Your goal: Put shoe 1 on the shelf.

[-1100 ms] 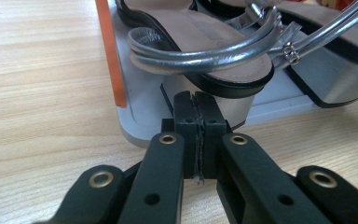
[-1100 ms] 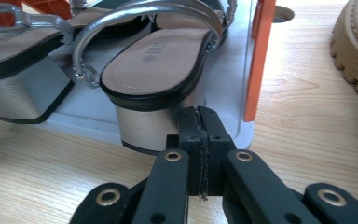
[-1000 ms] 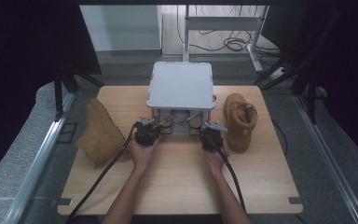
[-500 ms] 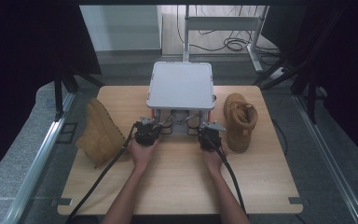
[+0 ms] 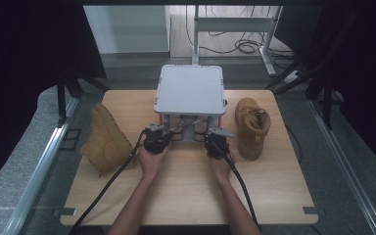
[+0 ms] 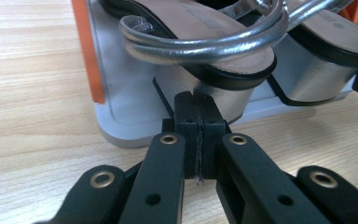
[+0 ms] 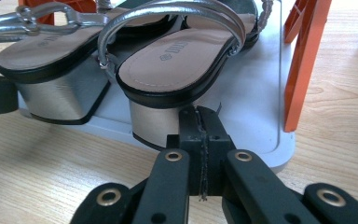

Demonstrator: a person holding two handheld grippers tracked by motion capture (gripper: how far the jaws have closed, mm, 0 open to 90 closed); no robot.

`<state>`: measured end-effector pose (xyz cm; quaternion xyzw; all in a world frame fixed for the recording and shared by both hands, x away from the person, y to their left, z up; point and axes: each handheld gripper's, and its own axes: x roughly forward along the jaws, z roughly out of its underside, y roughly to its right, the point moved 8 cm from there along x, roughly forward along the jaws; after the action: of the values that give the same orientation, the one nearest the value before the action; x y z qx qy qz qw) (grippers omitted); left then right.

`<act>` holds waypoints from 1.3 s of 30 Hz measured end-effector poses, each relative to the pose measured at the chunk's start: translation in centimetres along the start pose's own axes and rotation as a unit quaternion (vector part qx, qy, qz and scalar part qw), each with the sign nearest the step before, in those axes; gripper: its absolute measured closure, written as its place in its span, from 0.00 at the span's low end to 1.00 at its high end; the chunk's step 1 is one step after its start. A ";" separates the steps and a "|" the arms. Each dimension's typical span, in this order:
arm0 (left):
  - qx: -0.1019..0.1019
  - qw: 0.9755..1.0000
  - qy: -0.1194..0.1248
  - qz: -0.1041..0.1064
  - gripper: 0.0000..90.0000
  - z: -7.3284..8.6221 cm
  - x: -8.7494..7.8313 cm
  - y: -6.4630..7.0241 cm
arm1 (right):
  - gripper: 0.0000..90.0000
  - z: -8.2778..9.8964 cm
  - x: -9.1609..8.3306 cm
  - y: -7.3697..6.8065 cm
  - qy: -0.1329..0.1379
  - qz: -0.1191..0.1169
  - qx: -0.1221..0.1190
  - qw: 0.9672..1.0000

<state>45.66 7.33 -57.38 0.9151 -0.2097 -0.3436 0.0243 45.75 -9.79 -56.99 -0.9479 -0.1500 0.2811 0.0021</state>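
Observation:
A pair of silver block-heel sandals sits on the lower shelf of a small grey rack at the table's middle back. In the left gripper view my left gripper is shut with nothing in it, its tips just in front of one sandal's silver heel. My right gripper is shut and empty too, right at the heel of the other sandal; its mate lies to the left. From above, the left gripper and right gripper point at the rack's front edge.
A tan boot lies on its side at the table's left. A second tan boot stands upright right of the rack. Orange posts hold up the rack's top. Bare wooden table stretches toward the person.

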 end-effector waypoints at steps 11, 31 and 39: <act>0.006 1.000 -0.001 0.007 0.99 -0.3 0.5 1.3 | 0.99 0.0 0.2 -0.6 -0.001 -0.009 -0.005 1.000; 0.012 1.000 0.002 0.017 0.96 0.0 0.0 1.4 | 0.99 0.0 0.0 -1.1 -0.001 -0.019 -0.004 1.000; 0.014 0.999 0.022 0.024 0.95 0.5 -2.3 1.5 | 0.98 0.1 -1.7 0.2 0.007 -0.024 0.006 1.000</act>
<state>43.25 6.94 -56.06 0.9175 -0.2355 -0.3194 0.0247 44.38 -10.48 -56.20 -0.9459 -0.1710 0.2752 0.0156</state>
